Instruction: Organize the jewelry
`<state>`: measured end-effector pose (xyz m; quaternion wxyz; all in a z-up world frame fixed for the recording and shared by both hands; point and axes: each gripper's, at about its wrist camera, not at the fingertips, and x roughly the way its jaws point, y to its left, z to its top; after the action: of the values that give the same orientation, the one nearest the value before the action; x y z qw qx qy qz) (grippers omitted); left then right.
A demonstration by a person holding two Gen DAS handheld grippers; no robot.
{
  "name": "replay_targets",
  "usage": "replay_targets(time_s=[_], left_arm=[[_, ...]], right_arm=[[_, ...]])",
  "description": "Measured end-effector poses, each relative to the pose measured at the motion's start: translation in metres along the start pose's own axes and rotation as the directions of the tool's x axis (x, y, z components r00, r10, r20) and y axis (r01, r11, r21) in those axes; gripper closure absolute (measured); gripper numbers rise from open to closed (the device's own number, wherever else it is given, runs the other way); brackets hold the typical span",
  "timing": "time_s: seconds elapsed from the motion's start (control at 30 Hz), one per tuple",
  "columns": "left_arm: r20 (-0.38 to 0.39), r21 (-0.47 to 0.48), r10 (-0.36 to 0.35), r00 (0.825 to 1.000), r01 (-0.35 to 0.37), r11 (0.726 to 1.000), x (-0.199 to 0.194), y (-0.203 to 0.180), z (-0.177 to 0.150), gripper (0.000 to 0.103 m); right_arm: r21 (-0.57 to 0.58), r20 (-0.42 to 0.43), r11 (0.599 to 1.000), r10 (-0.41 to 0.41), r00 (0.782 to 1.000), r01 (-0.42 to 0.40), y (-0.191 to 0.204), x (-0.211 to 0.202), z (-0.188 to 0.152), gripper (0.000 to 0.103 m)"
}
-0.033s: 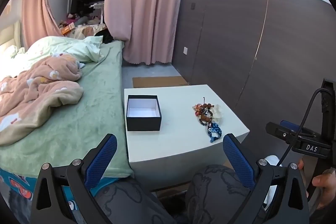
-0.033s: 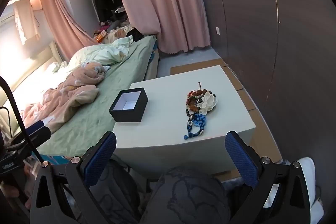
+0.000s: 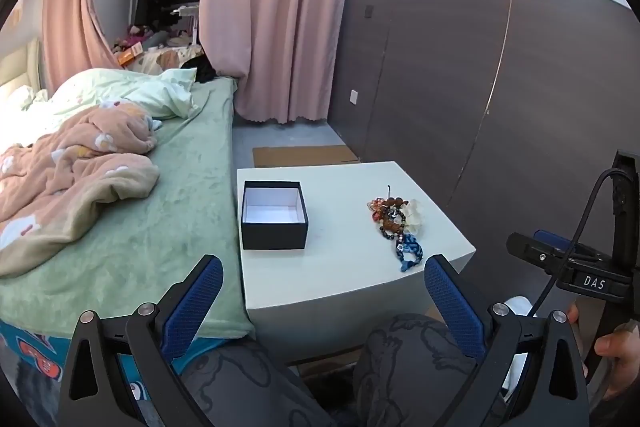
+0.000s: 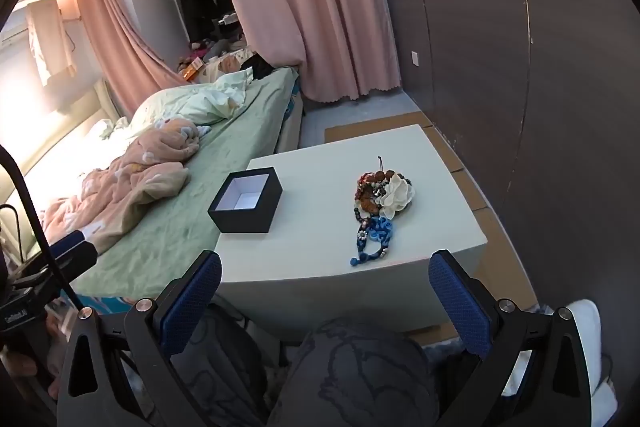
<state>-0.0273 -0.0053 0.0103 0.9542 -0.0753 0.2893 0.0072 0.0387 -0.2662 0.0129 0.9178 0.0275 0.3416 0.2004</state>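
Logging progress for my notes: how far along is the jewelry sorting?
Nothing is done yet: the black box sits empty. Nothing is in hand: left tongs and right tongs are open, short of the table. The whole jewelry pile remains.

open black box (image 3: 274, 215), white inside, left of tangled jewelry pile (image 3: 394, 223) on white table (image 3: 344, 279).

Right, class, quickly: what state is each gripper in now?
Left gripper: open, holding nothing.
Right gripper: open, holding nothing.
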Motion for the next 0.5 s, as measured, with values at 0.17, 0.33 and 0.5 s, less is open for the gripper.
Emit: replay_targets(time_s=[0.17,0.33,0.5], left_arm=[[-0.001,-0.006,0.0,1.0,0.0,1.0,-0.001,0.004,-0.001,0.002],[-0.002,-0.006,-0.002,1.0,0.002,1.0,-0.001,0.006,-0.002,0.002],[0.0,-0.004,-0.001,1.0,0.001,1.0,-0.001,0.007,-0.003,0.002]], right_arm=[[0.001,0.0,1.0,0.004,1.0,-0.004,-0.001,0.0,0.0,0.0],[-0.009,-0.003,1.0,0.008,1.0,-0.008,0.009,-0.001,0.001,0.0],[-0.012,-0.002,1.0,0.005,1.0,-0.005,0.005,0.005,-0.002,0.0]])
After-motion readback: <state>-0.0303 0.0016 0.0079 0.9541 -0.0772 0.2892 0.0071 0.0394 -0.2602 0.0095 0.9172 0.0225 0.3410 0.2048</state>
